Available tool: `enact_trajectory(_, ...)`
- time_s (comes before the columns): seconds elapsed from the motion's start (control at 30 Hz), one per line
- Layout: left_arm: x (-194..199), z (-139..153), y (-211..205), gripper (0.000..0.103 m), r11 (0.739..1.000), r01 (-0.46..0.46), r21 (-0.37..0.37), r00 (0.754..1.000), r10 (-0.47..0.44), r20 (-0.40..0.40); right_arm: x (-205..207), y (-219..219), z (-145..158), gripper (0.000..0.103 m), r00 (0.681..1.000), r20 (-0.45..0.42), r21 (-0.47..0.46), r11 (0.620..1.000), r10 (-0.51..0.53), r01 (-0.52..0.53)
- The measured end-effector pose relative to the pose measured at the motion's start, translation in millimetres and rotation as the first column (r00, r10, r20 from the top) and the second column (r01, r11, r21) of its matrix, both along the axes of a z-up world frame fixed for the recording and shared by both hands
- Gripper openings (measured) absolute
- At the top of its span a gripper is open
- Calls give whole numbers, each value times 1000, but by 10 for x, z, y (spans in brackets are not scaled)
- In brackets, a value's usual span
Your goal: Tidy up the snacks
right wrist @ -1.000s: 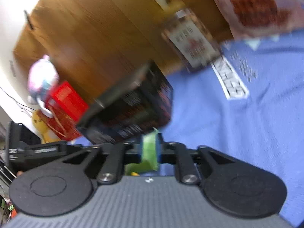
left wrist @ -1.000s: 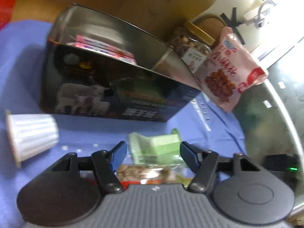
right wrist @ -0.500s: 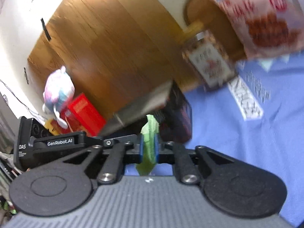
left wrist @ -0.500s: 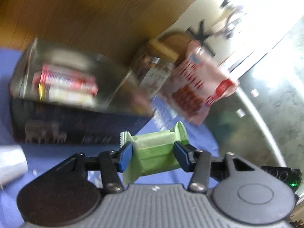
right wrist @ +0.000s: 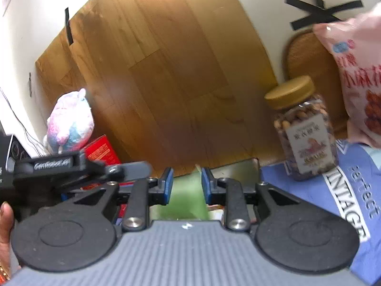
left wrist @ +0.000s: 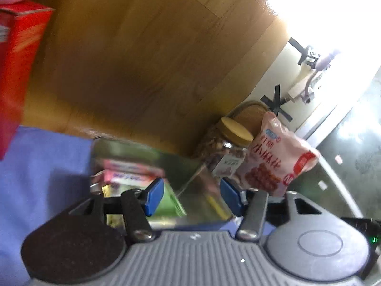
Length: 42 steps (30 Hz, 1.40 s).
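A metal tin (left wrist: 152, 152) stands open on the blue cloth and holds pink snack packs (left wrist: 128, 170). My left gripper (left wrist: 191, 196) hangs open over the tin. A green snack pack (left wrist: 170, 201) lies in the tin just below its left finger. My right gripper (right wrist: 185, 186) is open above the tin (right wrist: 240, 169), with another green pack (right wrist: 188, 197) loose between its fingers, dropping into the tin. The left gripper's body (right wrist: 59, 169) shows at the left of the right wrist view.
A nut jar with a yellow lid (right wrist: 304, 131) and a pink snack bag (right wrist: 357, 76) stand at the right on the blue cloth (right wrist: 345, 190). A red box (left wrist: 16, 71) and a plush toy (right wrist: 69, 121) lie left. Wooden floor lies beyond.
Both grippers rose over the tin and opened. The left one let go of its green pack into the tin; the right one has released its green pack.
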<state>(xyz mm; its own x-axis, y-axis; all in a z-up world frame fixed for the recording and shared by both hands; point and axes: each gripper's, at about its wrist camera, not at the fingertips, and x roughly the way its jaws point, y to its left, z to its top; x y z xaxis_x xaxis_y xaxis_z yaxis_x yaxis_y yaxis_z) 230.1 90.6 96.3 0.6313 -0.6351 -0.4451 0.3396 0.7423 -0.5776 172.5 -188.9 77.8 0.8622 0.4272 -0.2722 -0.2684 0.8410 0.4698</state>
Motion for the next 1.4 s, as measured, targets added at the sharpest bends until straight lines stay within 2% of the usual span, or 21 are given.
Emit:
enact_trajectory(0.1, -183, -121, 234, 54, 998, -31, 46, 1000, 32, -1, -218, -119, -137, 33, 999, -20, 50, 998, 42, -41)
enact_trajectory(0.23, -357, -322, 513, 54, 993, -95, 71, 993, 99, -57, -327, -11, -381, 35, 983, -118, 54, 990, 139, -134)
enact_trajectory(0.33, -478, -452, 658, 56, 991, -117, 69, 988, 123, -94, -304, 278, -457, 38, 961, -179, -35, 974, 212, -222)
enact_trajectory(0.47, -524, -524, 709, 68, 987, -132, 87, 985, 140, -96, -336, 795, -468, 66, 918, -227, -188, 910, 326, -370)
enact_trajectory(0.53, -475, -574, 726, 71, 985, -145, 96, 982, 155, -105, -333, 1076, -447, 71, 907, -219, -280, 867, 360, -412)
enact_trajectory(0.6, -400, -652, 743, 72, 985, -146, 92, 980, 156, -121, -259, 1308, -457, 71, 893, -241, -325, 835, 381, -444)
enact_trajectory(0.67, -319, -788, 734, 70, 988, -136, 75, 974, 147, -171, -167, 1513, -495, 71, 876, -278, -353, 806, 393, -474)
enact_trajectory(0.73, -291, -910, 686, 57, 994, -98, 49, 971, 107, -216, -93, 1649, -582, 69, 874, -304, -395, 784, 380, -478)
enact_trajectory(0.77, -335, -901, 655, 55, 993, -101, 66, 974, 112, -196, -59, 1680, -627, 55, 870, -320, -404, 777, 375, -483)
enact_trajectory(0.8, -365, -880, 626, 52, 993, -87, 78, 975, 101, -198, -42, 1664, -663, 51, 868, -335, -402, 778, 366, -483)
enact_trajectory(0.9, -488, -708, 571, 52, 999, -50, 21, 985, 52, -167, -162, 1485, -594, 50, 884, -294, -360, 815, 363, -454)
enact_trajectory(1.07, -401, -219, 216, 54, 999, 19, 29, 1000, -18, -11, -401, 1159, -292, 49, 944, -120, -360, 873, 306, -329)
enact_trajectory(1.17, -165, -26, -59, 64, 999, 21, 29, 999, -22, 50, -313, 1028, -106, 48, 976, -38, -407, 889, 213, -210)
enact_trajectory(1.2, -86, -14, -140, 69, 1000, 17, 26, 998, -18, 58, -238, 984, -56, 48, 981, -27, -405, 895, 190, -184)
enact_trajectory(1.3, 82, -41, -326, 69, 999, -22, 41, 1000, 21, 16, 14, 845, -52, 50, 995, -44, -440, 893, 88, -99)
enact_trajectory(1.33, 56, -52, -349, 69, 1000, -7, 18, 1000, 6, 20, 28, 771, -71, 53, 998, -56, -452, 890, 37, -58)
enact_trajectory(1.4, -64, -73, -370, 70, 1000, 19, 2, 999, -19, 45, -101, 535, -87, 53, 998, -58, -410, 912, 8, -32)
